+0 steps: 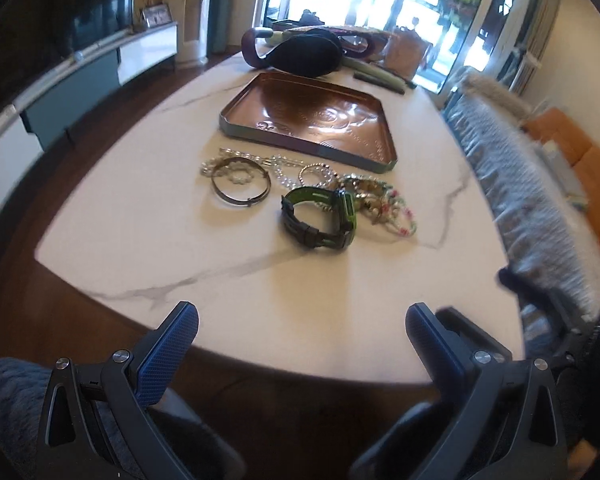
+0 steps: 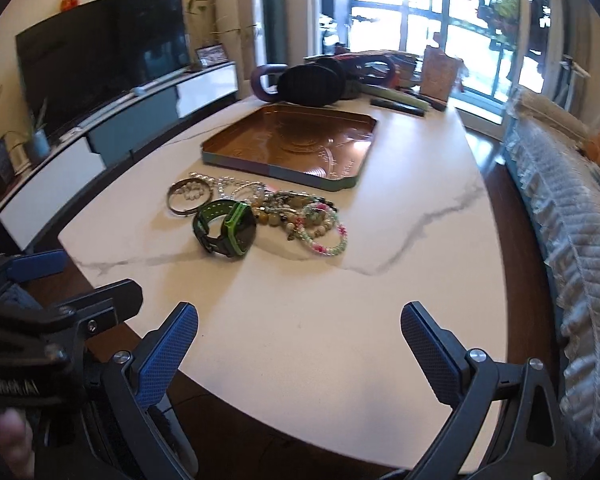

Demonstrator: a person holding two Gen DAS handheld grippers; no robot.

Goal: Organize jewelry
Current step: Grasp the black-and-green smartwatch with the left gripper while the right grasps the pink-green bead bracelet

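Left gripper [image 1: 302,326] and right gripper [image 2: 299,324] are hovering at lower frame, fingers spread apart, gripping nothing. Green watch [image 2: 225,228], metal bangle [image 1: 241,185] and beaded bracelets [image 2: 320,227] are lying mid-frame on the marble table [image 2: 300,304], just below the copper tray [image 1: 308,118].

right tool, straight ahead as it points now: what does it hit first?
Probably bare table first, since the open right tool angles down. Beyond that, likely the bead bracelets beside the green watch; depth unclear.
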